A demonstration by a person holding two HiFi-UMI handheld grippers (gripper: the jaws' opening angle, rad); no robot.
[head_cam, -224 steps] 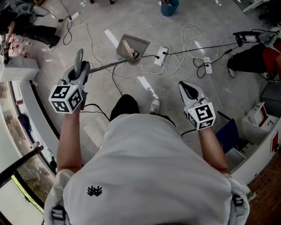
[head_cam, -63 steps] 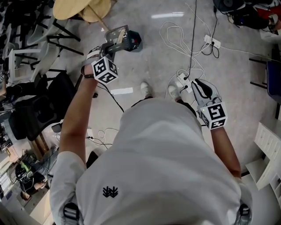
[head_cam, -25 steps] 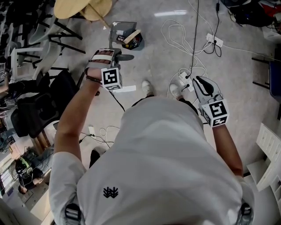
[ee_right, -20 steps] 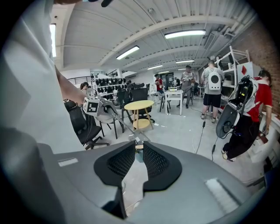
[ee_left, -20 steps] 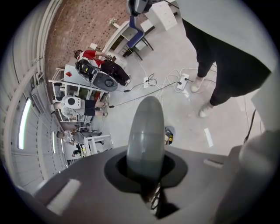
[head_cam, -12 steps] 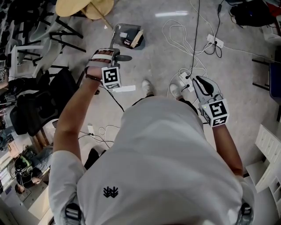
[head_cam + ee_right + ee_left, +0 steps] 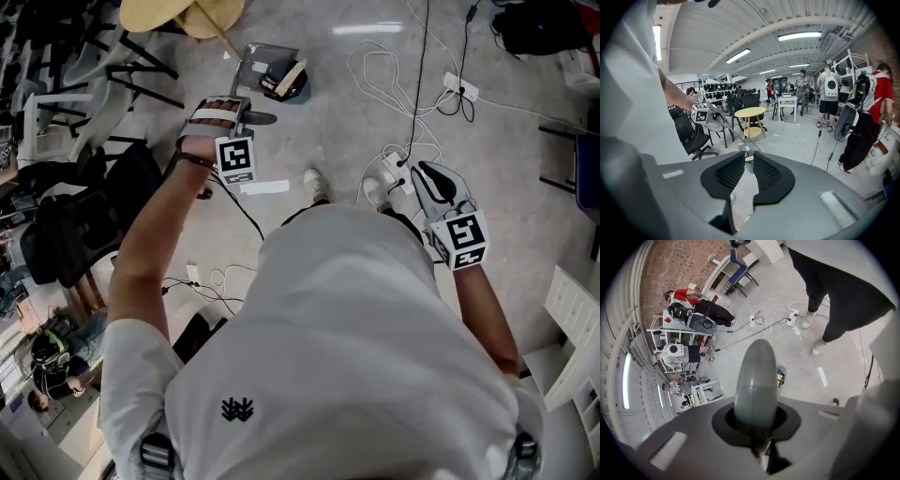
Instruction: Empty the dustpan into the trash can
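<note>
Hidden: the trash can (image 7: 292, 92) is mostly covered by the dustpan (image 7: 262, 58); only a dark edge shows.
Dustpan: tilted over the trash can, with scraps (image 7: 292, 75) in its tray, too small to identify.
Left arm: stretched forward, left claw (image 7: 249, 116) clamped on the dustpan's grey handle (image 7: 756, 380).
Right arm: bent at the person's side, right claw (image 7: 748, 168) closed to a sliver, gripping nothing.

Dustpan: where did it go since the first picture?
The left claw carried the grey long-handled dustpan across the floor and now holds it over the small blue trash can. The right claw stayed empty.
</note>
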